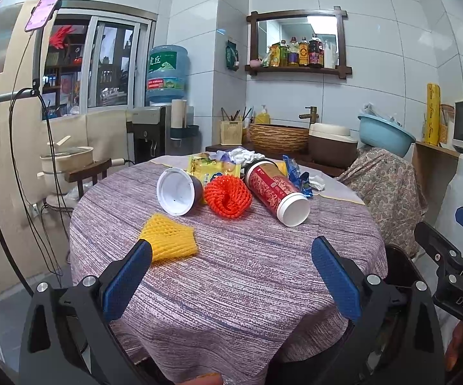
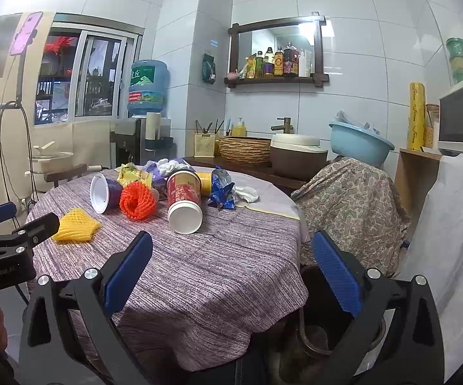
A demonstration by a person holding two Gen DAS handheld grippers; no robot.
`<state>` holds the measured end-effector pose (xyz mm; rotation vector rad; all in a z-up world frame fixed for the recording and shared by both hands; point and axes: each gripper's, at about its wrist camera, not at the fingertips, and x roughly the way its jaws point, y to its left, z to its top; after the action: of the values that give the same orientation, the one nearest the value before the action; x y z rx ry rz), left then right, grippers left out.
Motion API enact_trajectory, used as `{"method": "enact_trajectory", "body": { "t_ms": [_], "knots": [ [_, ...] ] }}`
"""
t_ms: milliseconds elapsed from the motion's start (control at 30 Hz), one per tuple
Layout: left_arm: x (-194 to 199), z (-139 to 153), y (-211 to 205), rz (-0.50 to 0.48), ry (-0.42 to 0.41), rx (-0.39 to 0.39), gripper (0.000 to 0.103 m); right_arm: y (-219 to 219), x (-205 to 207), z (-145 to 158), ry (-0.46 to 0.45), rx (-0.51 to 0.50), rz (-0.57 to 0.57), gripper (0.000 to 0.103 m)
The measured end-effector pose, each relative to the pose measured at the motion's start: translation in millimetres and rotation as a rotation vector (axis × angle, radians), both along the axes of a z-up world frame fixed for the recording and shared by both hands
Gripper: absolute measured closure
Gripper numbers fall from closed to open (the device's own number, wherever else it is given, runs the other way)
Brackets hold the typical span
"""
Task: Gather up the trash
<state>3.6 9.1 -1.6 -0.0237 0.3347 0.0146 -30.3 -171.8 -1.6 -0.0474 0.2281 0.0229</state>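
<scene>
Trash lies on a round table with a purple striped cloth [image 1: 231,272] [image 2: 199,272]. There is a yellow foam net [image 1: 169,239] [image 2: 75,224], an orange foam net [image 1: 228,195] [image 2: 136,203], a tipped dark cup with white inside [image 1: 178,192] [image 2: 103,192], a tipped red paper cup [image 1: 275,191] [image 2: 183,197], a yellow wrapper [image 1: 212,168] [image 2: 133,173], a blue wrapper [image 1: 297,175] [image 2: 222,189] and crumpled white tissue [image 1: 242,155] [image 2: 246,194]. My left gripper [image 1: 231,276] is open and empty over the near table, its left finger beside the yellow net. My right gripper [image 2: 231,272] is open and empty at the table's right edge.
A dark bin [image 2: 321,320] [image 1: 401,269] stands below the table's right edge. A chair draped in paisley cloth [image 1: 385,186] [image 2: 350,199] is at the right. A wooden chair [image 1: 87,170] and a phone stand [image 1: 35,96] are at the left. A counter with a basket [image 1: 278,136] is behind.
</scene>
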Motion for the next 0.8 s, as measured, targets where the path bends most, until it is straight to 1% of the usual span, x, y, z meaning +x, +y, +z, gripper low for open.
{"method": "enact_trajectory", "body": {
  "t_ms": [800],
  "knots": [
    [1.8,-2.2,2.1,0.0,0.008,-0.004,0.005,1.5,5.4,-2.0,0.015,-0.004,0.004,0.005]
  ]
}}
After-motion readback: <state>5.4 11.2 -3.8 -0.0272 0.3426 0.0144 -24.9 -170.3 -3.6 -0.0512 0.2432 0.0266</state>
